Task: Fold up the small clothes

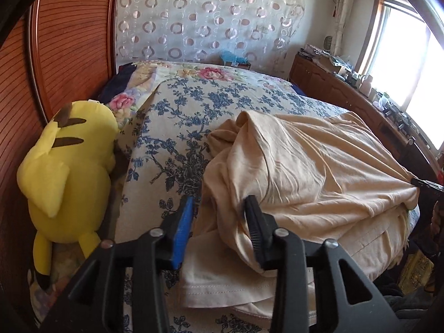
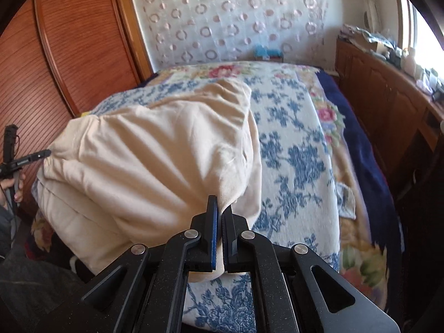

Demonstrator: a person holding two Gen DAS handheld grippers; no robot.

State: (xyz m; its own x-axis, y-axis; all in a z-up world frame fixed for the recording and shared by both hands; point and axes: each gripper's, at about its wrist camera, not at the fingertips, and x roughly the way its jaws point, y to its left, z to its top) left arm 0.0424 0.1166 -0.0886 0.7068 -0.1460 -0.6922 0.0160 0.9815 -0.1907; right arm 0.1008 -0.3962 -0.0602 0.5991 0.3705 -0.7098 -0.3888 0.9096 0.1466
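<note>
Cream garment (image 1: 291,166) is seen bunched on the bed (image 1: 172,127), filling the lower centre and right of the left wrist view.

- Near: left hand-held gripper (image 1: 219,222) is parted at the lower centre; cloth lies between the pads but is not pressed.
- Right hand-held gripper (image 2: 220,216), lower centre of the right wrist view, is clamped on a pinch of the garment, with creases fanning out from it.
- Risk, judged: with one corner released and the other pulled, the fold may be dragged askew or collapse into a heap; a thin pinch may slip out.
- Mid: yellow plush toy (image 1: 66,166) is propped at the left edge, against the wooden headboard (image 1: 69,55).
- Far: cluttered sideboard (image 1: 347,83) is seen at the upper right.
- Containers: none can be made out clearly.
</note>
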